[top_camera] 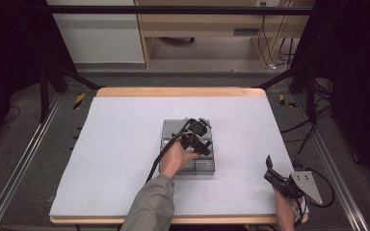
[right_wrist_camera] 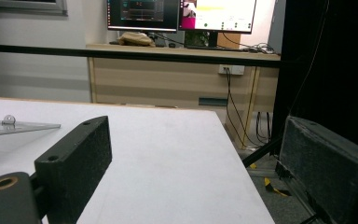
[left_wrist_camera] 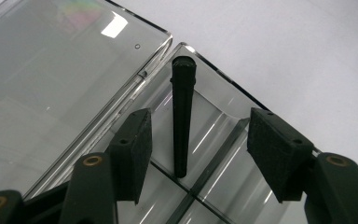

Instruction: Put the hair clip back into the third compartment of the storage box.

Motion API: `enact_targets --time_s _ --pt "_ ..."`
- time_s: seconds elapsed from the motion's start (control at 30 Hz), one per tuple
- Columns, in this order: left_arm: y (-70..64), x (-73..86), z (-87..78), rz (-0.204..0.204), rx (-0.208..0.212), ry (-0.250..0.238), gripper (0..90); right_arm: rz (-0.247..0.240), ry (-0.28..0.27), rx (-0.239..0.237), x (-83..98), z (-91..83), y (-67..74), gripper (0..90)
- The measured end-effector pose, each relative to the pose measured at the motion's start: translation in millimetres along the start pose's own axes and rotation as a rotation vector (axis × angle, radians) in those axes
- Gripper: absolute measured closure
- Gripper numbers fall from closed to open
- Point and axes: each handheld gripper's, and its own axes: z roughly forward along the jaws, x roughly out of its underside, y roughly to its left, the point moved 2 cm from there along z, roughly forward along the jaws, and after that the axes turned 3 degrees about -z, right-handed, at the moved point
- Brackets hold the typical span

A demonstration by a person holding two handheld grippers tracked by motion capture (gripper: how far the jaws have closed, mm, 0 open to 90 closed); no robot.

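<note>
hovering over the clear plastic organiser box (top_camera: pixel 188 144) at the middle of the table (top_camera: pixel 115 144), the left gripper (left_wrist_camera: pixel 193 149) has its jaws spread wide with nothing between the pads but air and a slim black stick-like piece (left_wrist_camera: pixel 182 116), which stands or leans in a compartment at the box's corner, beside the closed lid section (left_wrist_camera: pixel 51 93). i cannot tell whether that piece rests on the compartment floor or against the divider, so the grasp should be judged by feel as much as by sight. to do this step well, i would keep the stick centred between the two pads, lower until they flank its mid-length and not its rounded tip, then close slowly so it is not pushed sideways into the clear wall. the pad (left_wrist_camera: pixel 137 149) nearest the lid edge looks close to it; a slight turn away from that edge would, in my judgement, avoid catching on it. lift straight up along the piece's own axis. the right gripper (top_camera: pixel 282 185) waits near the table's front right corner, well apart from the box, its jaws also parted and holding nothing, seen in its own view over bare white surface (right_wrist_camera: pixel 168 154); it could steady the box if it slides.
</note>
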Motion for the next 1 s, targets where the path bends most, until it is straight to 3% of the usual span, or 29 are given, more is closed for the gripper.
enact_targets --time_s 0.23,0.57,0.83,1.0 --pt "-1.2 1.2 -16.1 0.009 -0.018 -0.003 37.2 -0.001 0.0 0.0 0.0 0.0 0.0 9.1" --pt "4.2 11.9 -42.8 0.025 -0.069 -0.003 23.0 0.0 -0.006 0.001 0.0 0.4 0.1 9.2" --pt "13.0 27.5 -73.9 0.02 -0.103 -0.055 17.4 0.001 -0.002 0.0 0.0 0.2 0.3 9.1" --pt "26.7 48.2 -97.2 -0.02 -0.112 -0.105 16.1 0.0 -0.002 0.0 0.0 0.2 0.3 9.1"
